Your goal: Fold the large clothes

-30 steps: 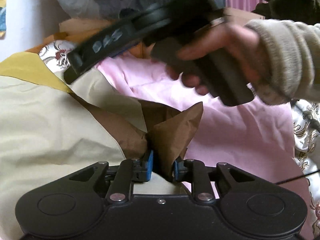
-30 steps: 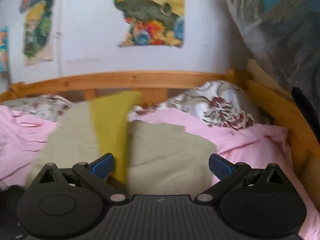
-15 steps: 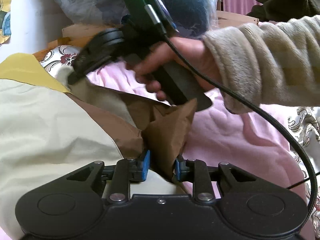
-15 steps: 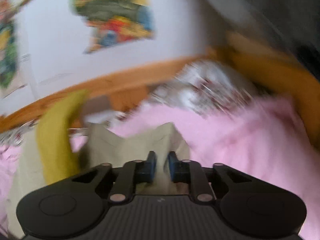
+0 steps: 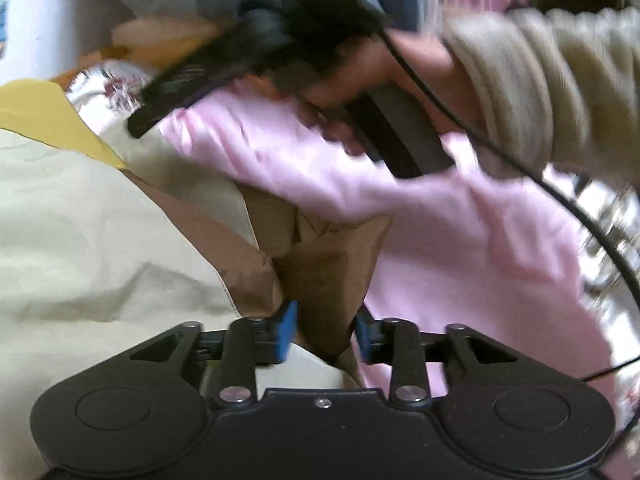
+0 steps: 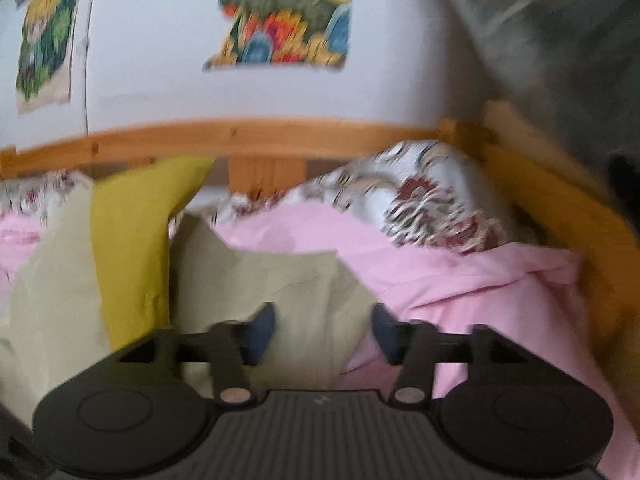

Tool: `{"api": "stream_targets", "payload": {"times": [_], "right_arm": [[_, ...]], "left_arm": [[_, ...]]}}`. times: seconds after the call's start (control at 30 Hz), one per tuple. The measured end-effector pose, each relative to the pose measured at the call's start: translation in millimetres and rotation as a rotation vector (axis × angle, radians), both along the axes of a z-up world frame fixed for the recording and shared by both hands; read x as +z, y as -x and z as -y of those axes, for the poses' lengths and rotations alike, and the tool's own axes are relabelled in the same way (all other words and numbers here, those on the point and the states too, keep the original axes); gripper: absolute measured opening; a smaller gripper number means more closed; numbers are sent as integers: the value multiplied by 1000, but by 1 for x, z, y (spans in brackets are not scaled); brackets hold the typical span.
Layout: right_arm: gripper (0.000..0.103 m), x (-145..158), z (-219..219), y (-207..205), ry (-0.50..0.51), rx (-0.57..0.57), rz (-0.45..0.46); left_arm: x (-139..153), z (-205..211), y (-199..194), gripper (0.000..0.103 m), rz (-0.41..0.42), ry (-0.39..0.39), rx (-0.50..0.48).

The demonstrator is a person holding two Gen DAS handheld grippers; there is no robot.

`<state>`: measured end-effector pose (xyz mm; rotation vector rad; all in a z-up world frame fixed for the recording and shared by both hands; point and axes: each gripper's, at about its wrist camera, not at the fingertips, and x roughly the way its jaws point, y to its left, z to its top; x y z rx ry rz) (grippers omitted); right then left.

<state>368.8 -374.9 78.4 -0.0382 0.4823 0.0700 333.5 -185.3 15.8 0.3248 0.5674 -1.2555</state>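
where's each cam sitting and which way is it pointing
Left wrist: sits on the left gripper, jaws opening around a brown fold of the garment; looks across the pink sheet at the right gripper, hand and sleeve.
Right wrist: sits on the right gripper, jaws opening, facing the headboard and wall posters.
Shared: garment, sheet.

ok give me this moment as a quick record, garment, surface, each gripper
garment: cream garment with a brown part and a yellow panel
surface: pink sheet on a wooden bed frame
left gripper: jaws opening, brown fabric between them
right gripper: jaws opening over cream cloth, not gripping
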Motion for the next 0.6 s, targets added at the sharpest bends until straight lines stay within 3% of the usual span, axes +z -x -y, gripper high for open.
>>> {"api": "stream_targets", "payload": {"times": [0.03,0.1,0.17,0.27,0.33,0.47,0.6], "right_arm": [[78,4,-1,9,-7,-15,30],[88,7,-8,27,-13,-45,98],[93,8,-19,40,-38,-38,151],[96,10,-34,45,-88,41,166],[97,11,-50,41,-52,106,168],[97,8,-75,32,5,179,148],[97,-9,-84,25,19,99,127]], "left_arm": [[4,-7,2,63,-1,43,6],[10,-23,8,77,11,144,24],[10,-29,13,78,27,170,45],[9,-31,23,77,72,137,43],[13,-35,29,78,93,136,36],[22,-63,38,84,31,208,90],[29,-118,46,91,-49,295,273]]}}
